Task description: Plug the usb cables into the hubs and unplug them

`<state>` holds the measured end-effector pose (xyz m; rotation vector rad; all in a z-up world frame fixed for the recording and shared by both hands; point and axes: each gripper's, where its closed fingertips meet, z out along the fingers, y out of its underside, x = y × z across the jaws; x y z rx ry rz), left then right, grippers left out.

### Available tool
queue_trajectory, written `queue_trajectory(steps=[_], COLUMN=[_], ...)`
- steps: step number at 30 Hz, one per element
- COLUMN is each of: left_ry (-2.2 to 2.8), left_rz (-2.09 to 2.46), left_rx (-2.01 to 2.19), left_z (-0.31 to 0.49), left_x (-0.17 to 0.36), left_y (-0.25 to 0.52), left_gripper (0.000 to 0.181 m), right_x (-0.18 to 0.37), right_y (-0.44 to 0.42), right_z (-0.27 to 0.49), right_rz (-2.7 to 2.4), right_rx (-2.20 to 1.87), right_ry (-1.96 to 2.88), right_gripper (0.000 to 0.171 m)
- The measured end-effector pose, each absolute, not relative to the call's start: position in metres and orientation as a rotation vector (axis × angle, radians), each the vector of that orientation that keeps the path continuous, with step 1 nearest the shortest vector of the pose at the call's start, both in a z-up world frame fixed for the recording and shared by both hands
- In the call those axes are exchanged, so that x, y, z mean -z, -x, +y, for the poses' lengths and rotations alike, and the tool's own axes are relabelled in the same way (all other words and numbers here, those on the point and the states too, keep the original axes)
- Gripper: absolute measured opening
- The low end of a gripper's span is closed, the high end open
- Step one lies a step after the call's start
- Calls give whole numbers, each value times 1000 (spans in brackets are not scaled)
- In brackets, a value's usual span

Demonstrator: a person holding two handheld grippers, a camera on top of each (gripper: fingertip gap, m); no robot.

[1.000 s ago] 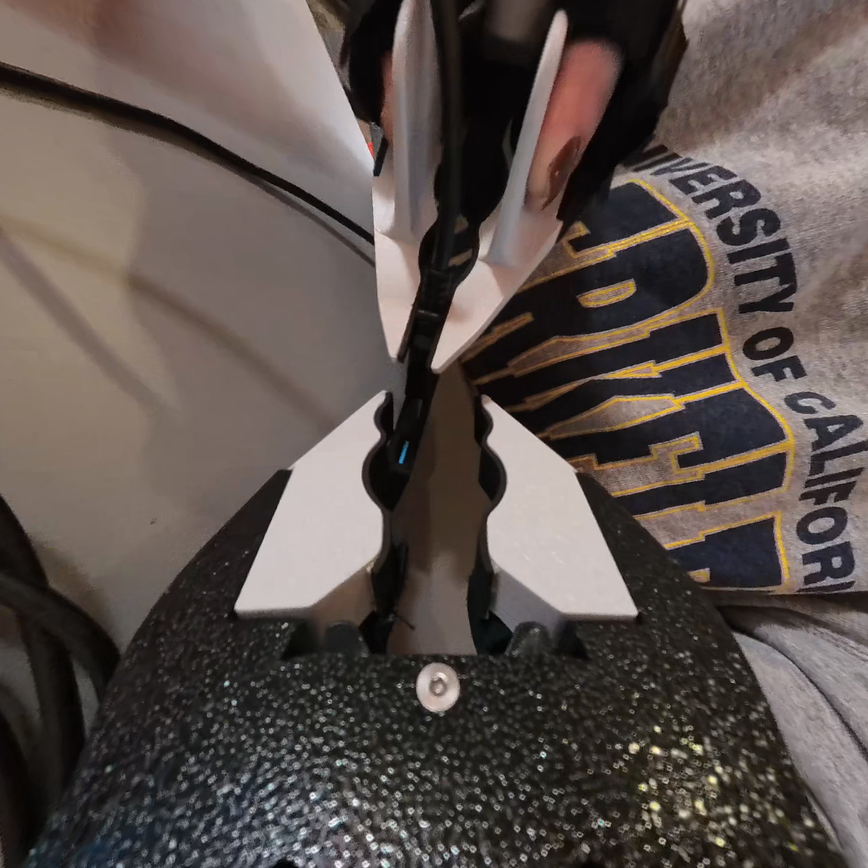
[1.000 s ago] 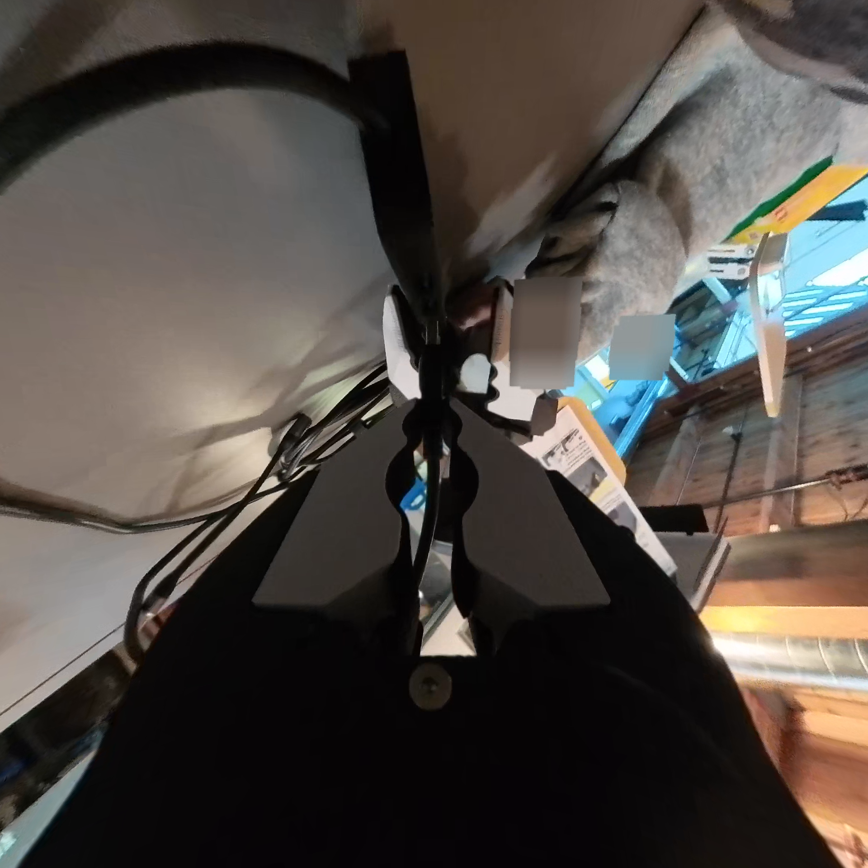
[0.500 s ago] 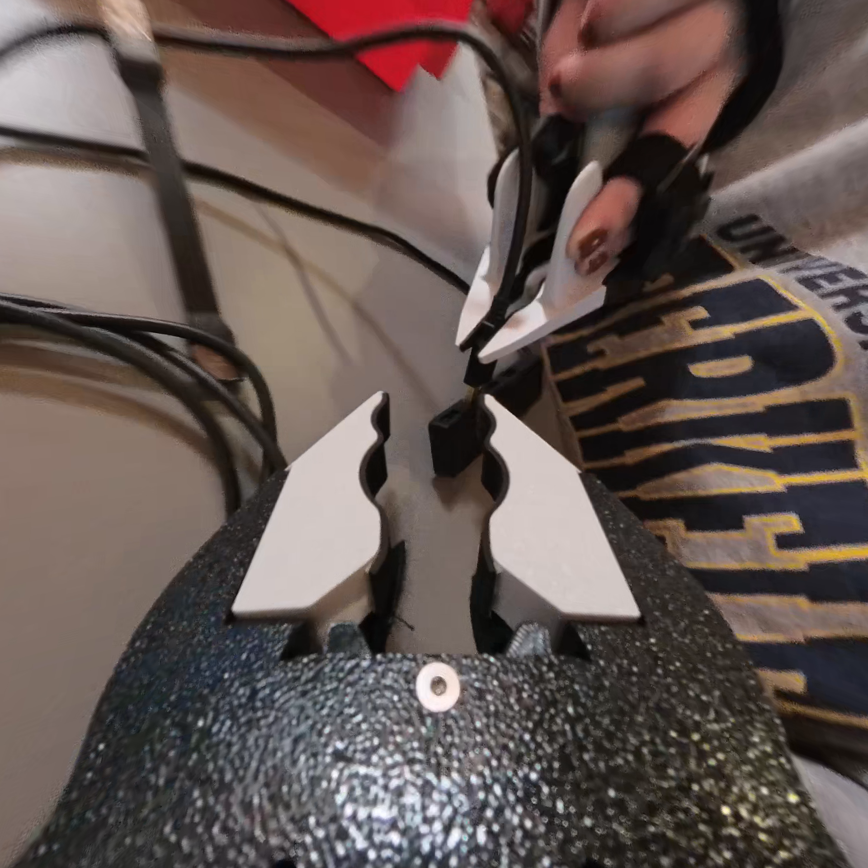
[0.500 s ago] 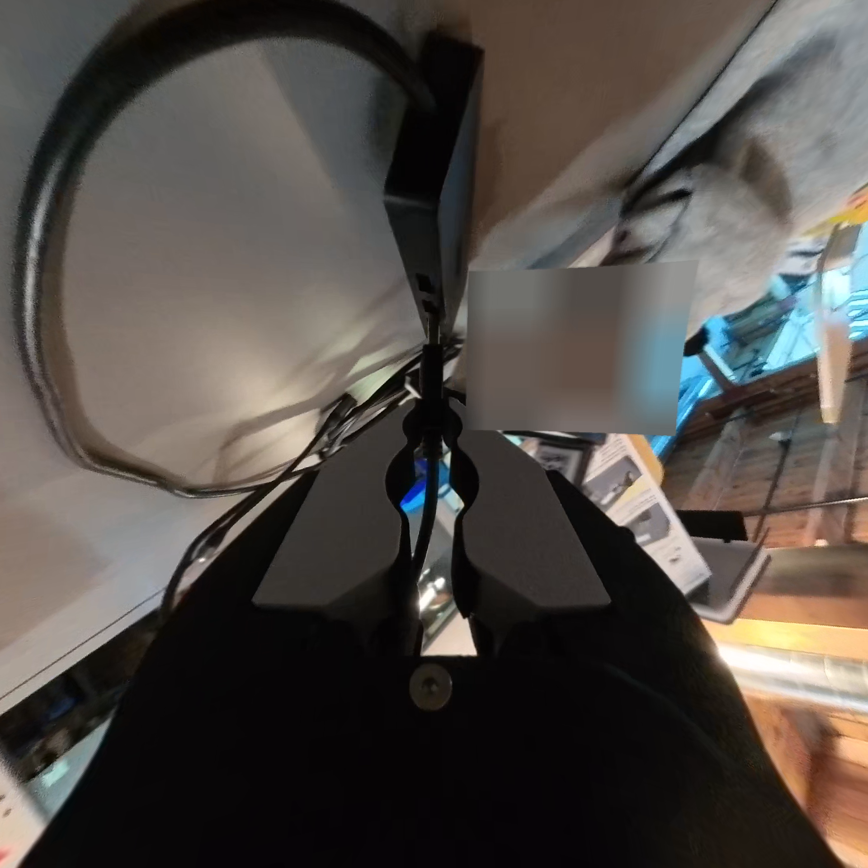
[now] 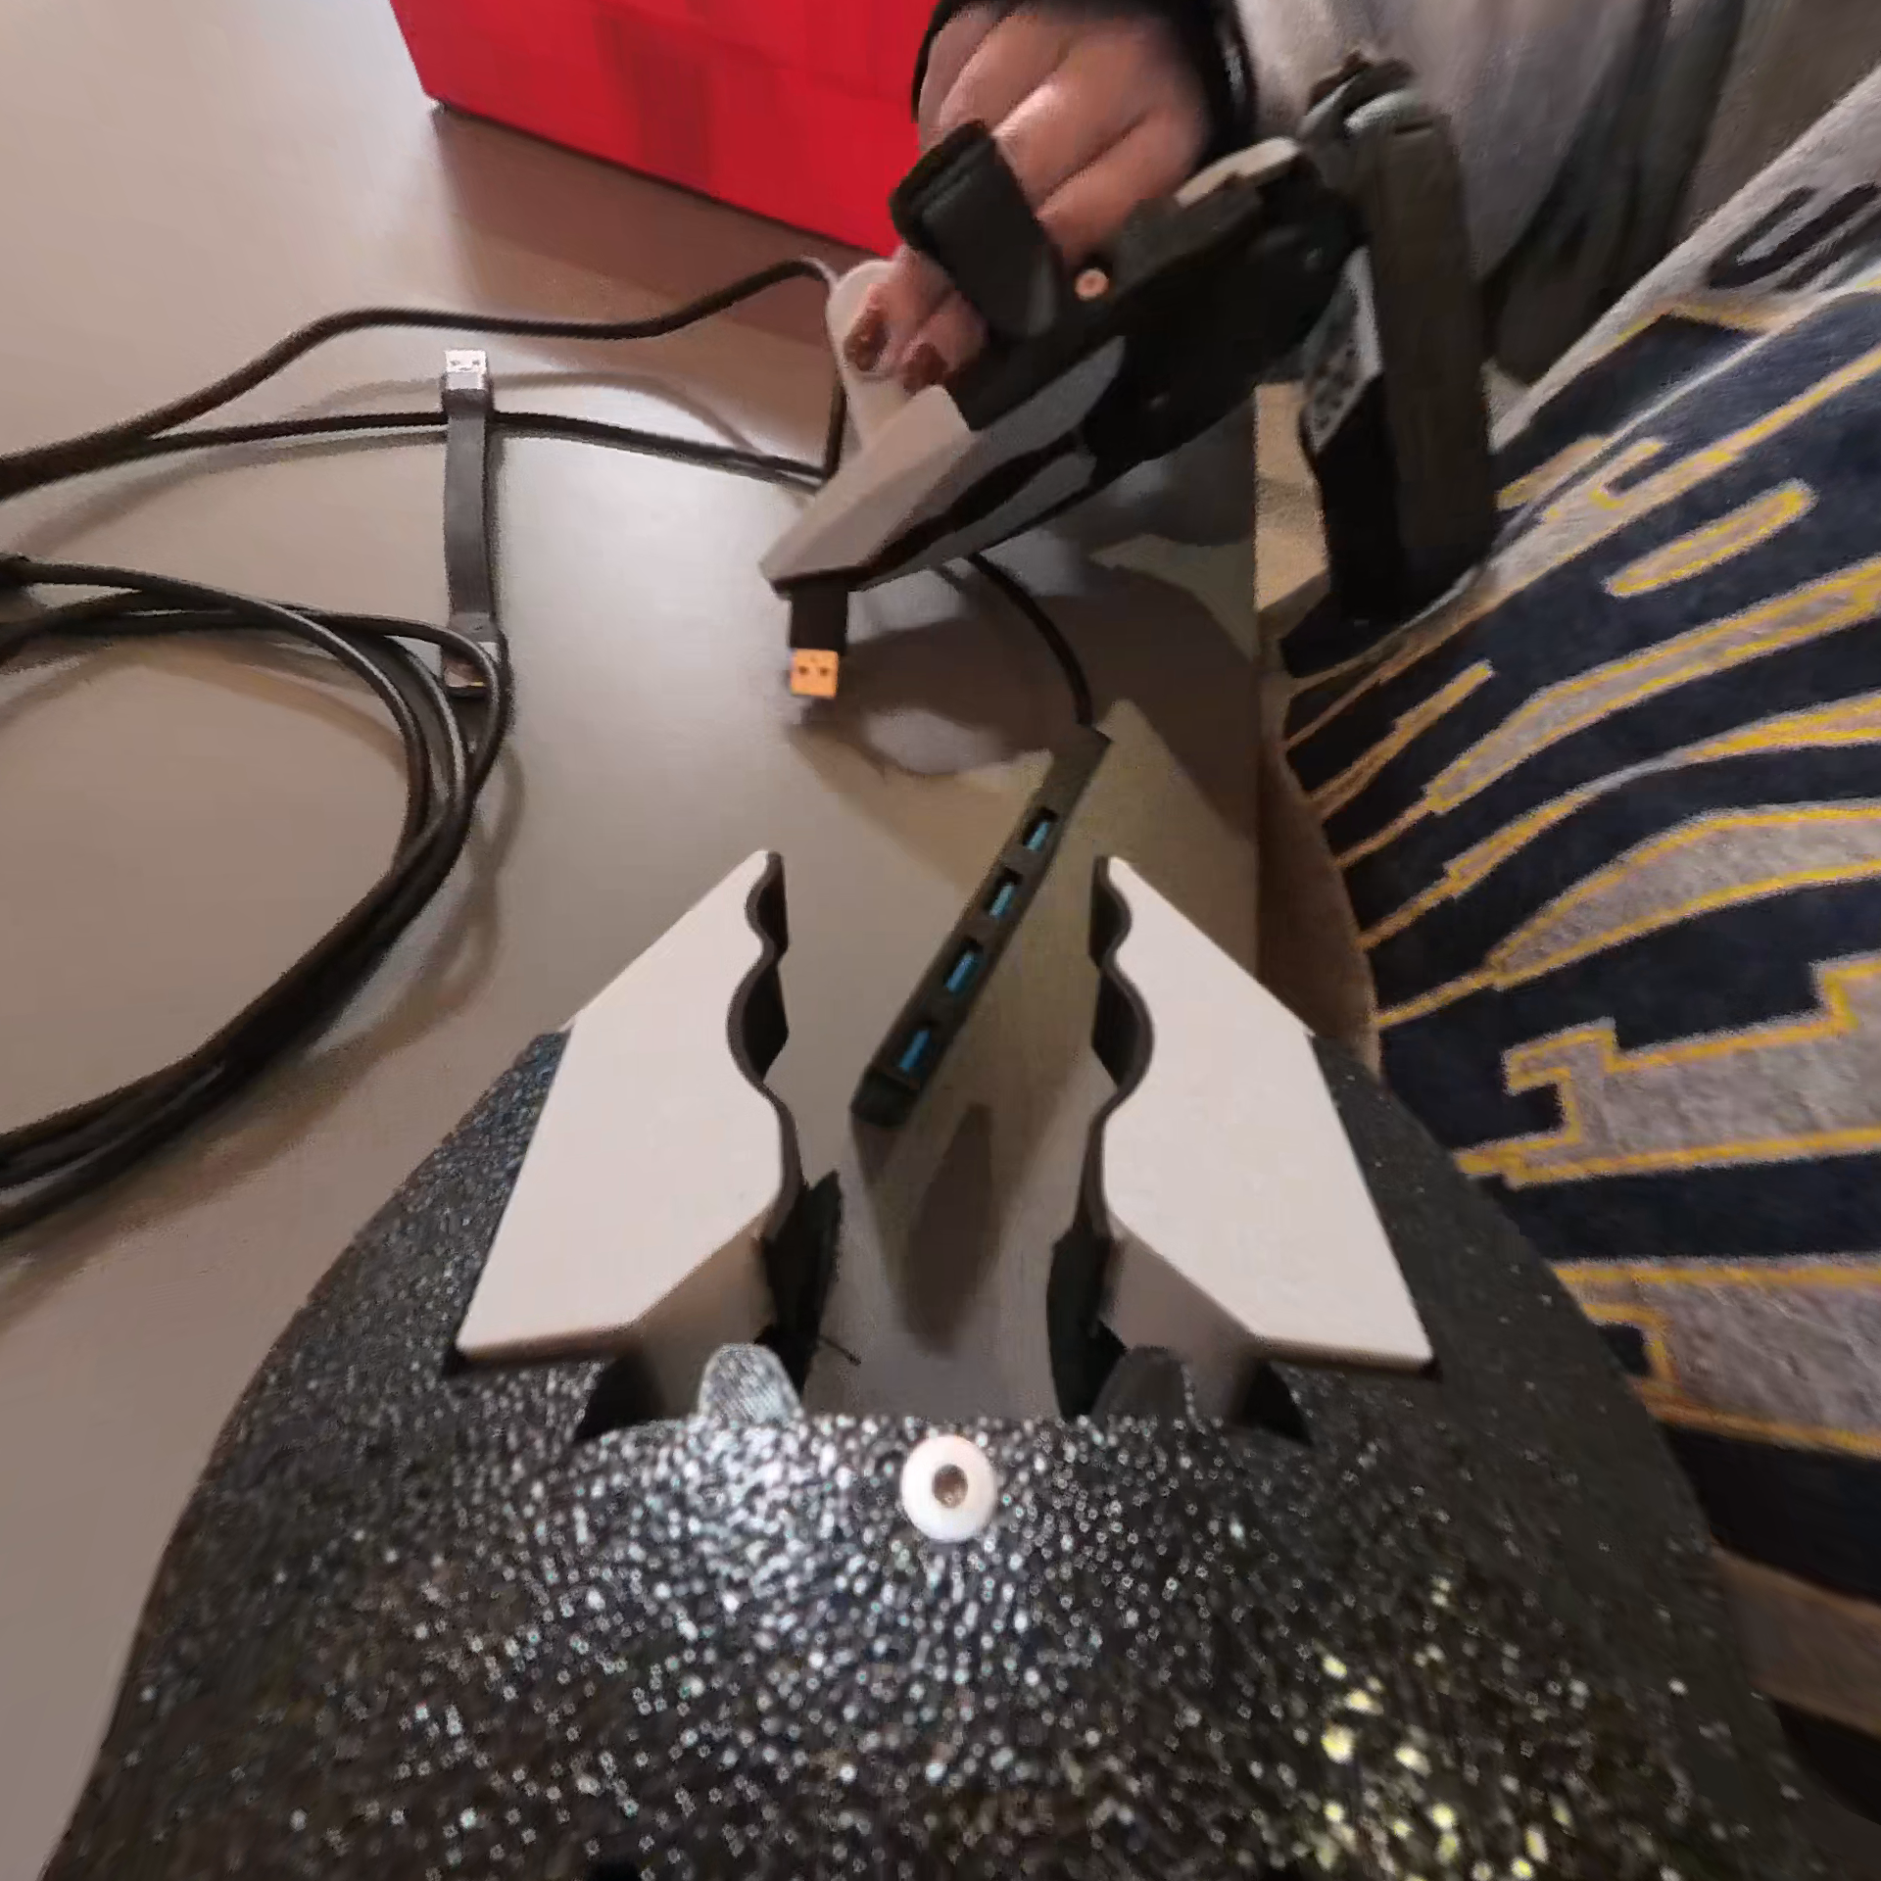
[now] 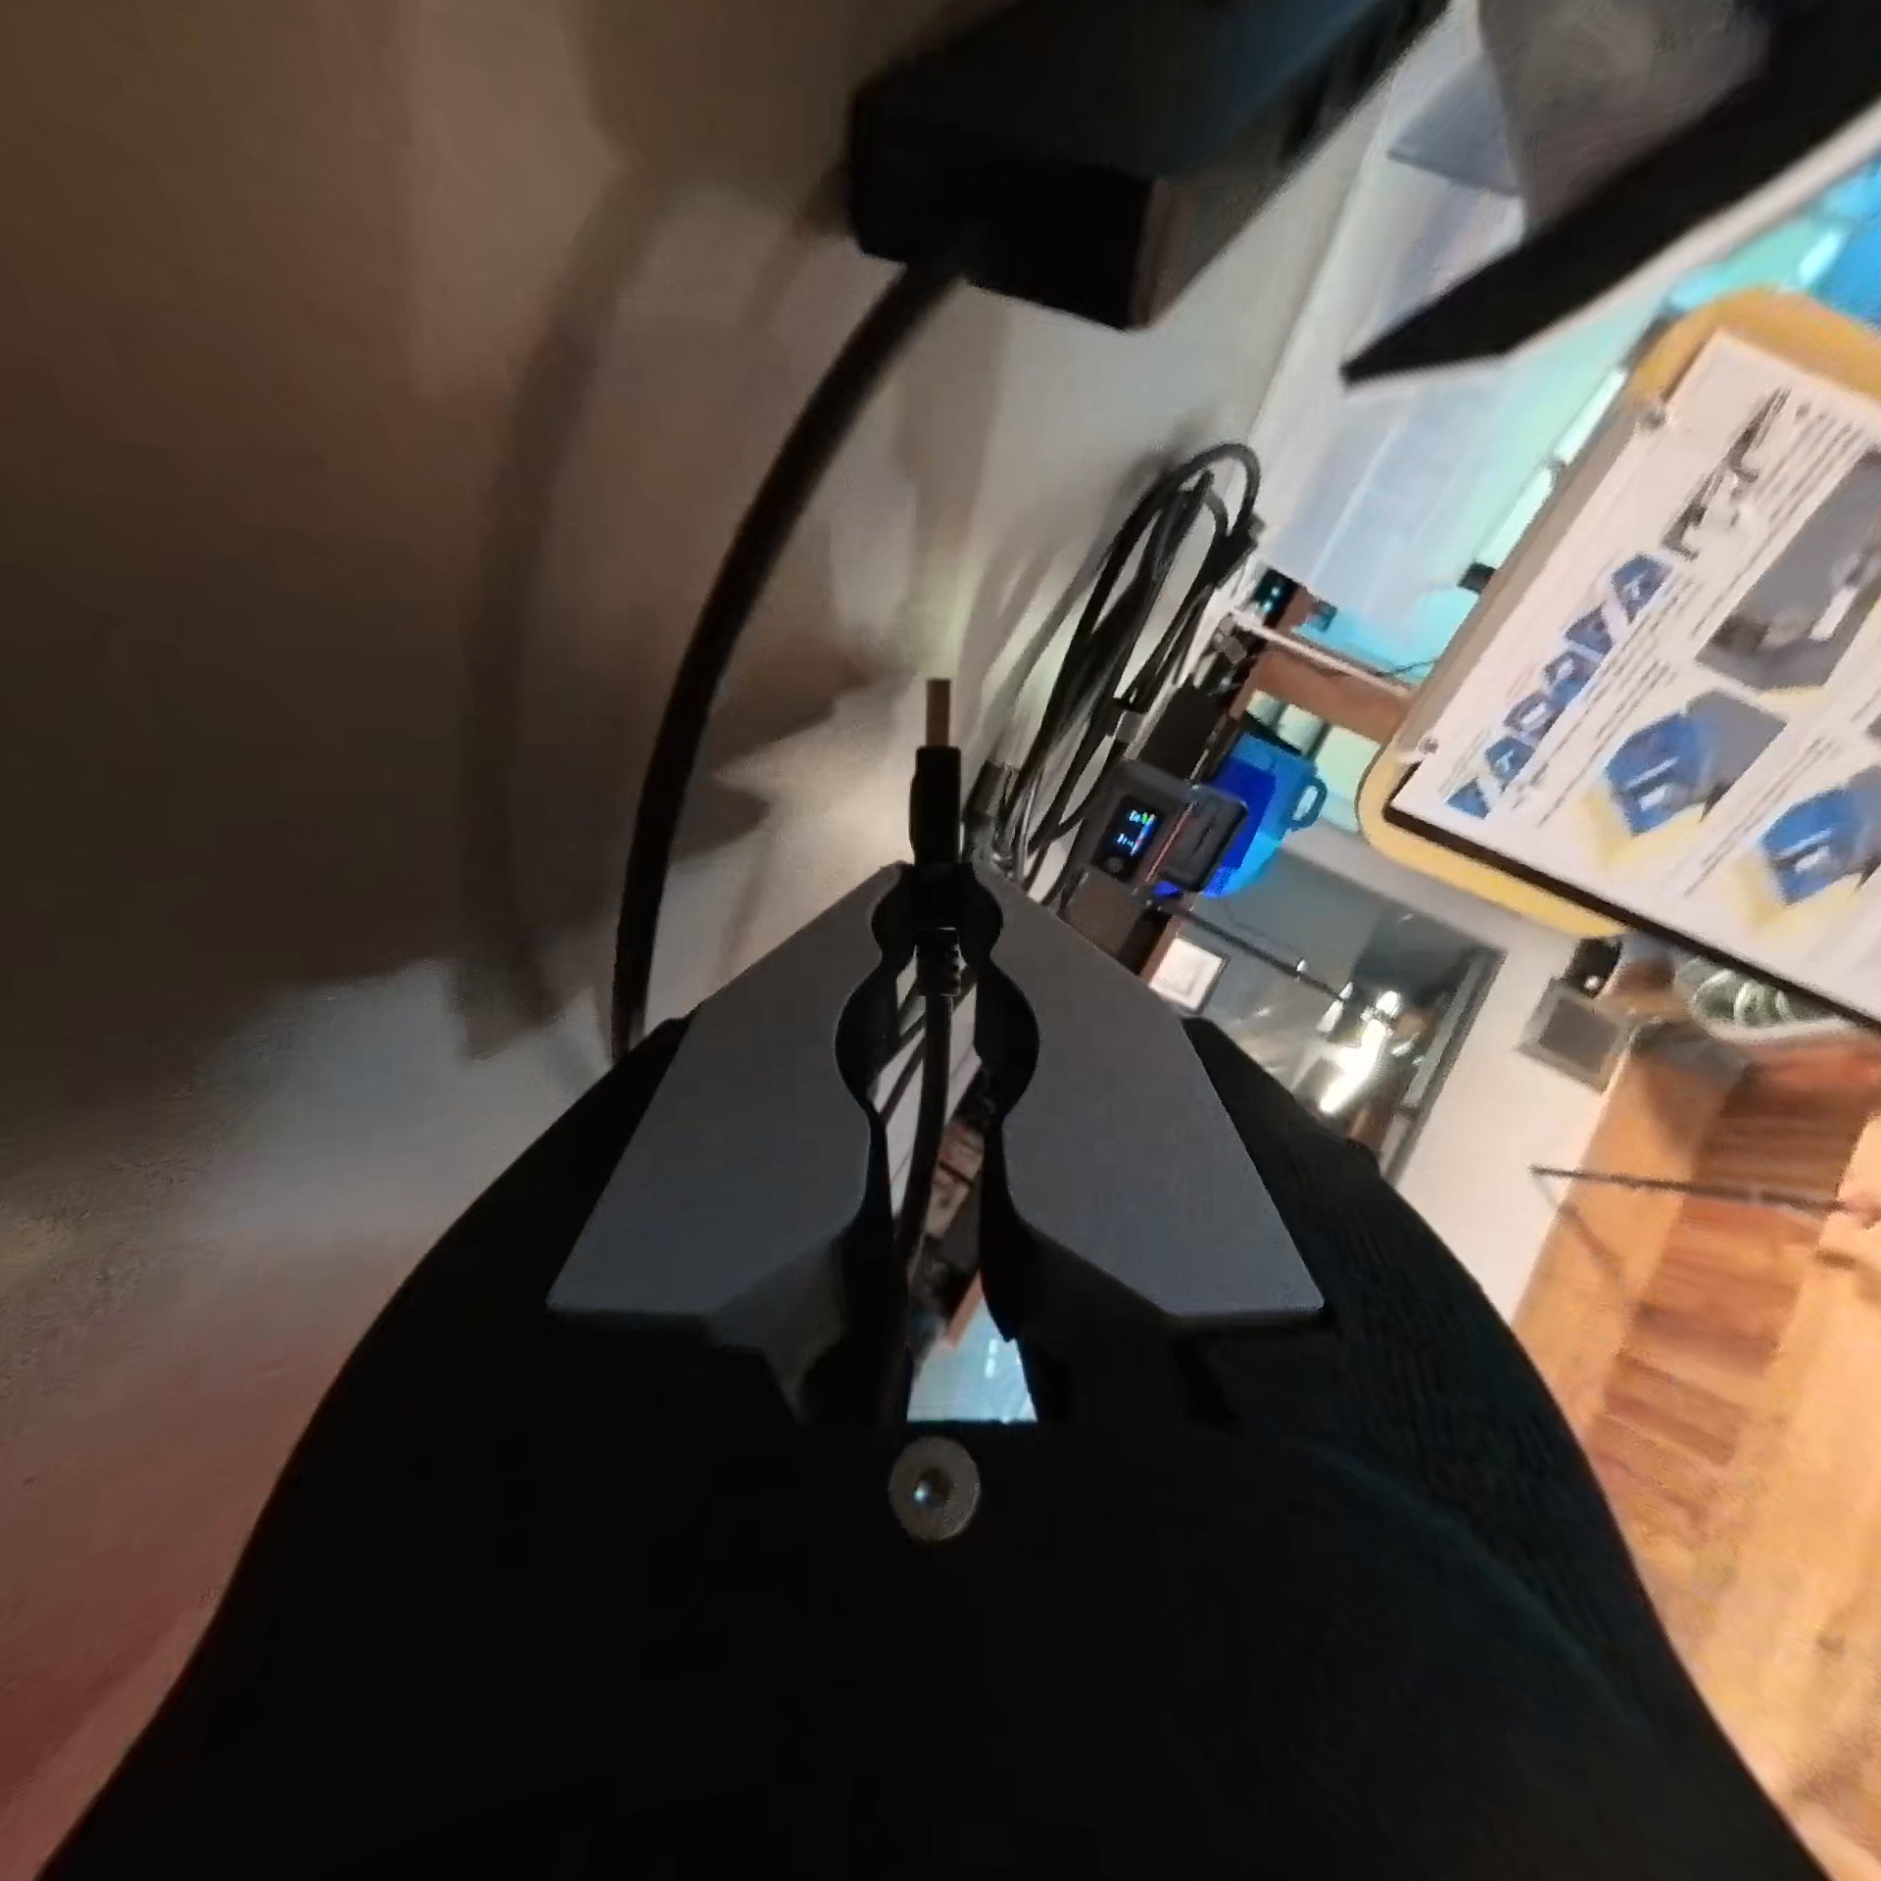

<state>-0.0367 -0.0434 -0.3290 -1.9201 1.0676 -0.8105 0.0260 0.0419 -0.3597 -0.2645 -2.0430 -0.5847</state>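
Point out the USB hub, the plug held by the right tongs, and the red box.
USB hub [image 5: 975, 952]: left wrist view, port side.
USB plug [image 5: 817, 643]: left wrist view, plug body.
Red box [image 5: 651, 92]: left wrist view, front face.

Unplugged black plug [image 5: 817, 633] above slim hub [image 5: 977, 942]

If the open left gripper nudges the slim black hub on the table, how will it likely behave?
The hub looks thin and light, so it would probably slide or pivot rather than tip. Its attached cable may tug it round. The smooth table likely offers little grip.
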Motion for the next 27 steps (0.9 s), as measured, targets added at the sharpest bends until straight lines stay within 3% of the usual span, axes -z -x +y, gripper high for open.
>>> queue_trajectory(steps=[5,13,15,17,21,27], left_ry=[2016,2107,2109,2113,2159,2145], left_rz=[1046,1150,1222,1259,1342,1498], left_rx=[810,687,703,729,751,666], left_z=[-59,-59,-63,-64,-64,-56], left_x=[348,373,373,367,356,342], left_y=[51,49,47,46,46,36], left_gripper=[56,16,14,12,9,9], right_x=[348,364,369,366,347,307], right_y=[-25,-18,-18,-19,-27,-13], right_z=[44,68,67,64,50,-27], right_rz=[-1987,-2030,-2037,-2034,-2031,-1982], right_rx=[465,584,521,379,-89,-997], right_ry=[448,511,581,710,1121,1389], right_gripper=[6,6,9,19,63,64])
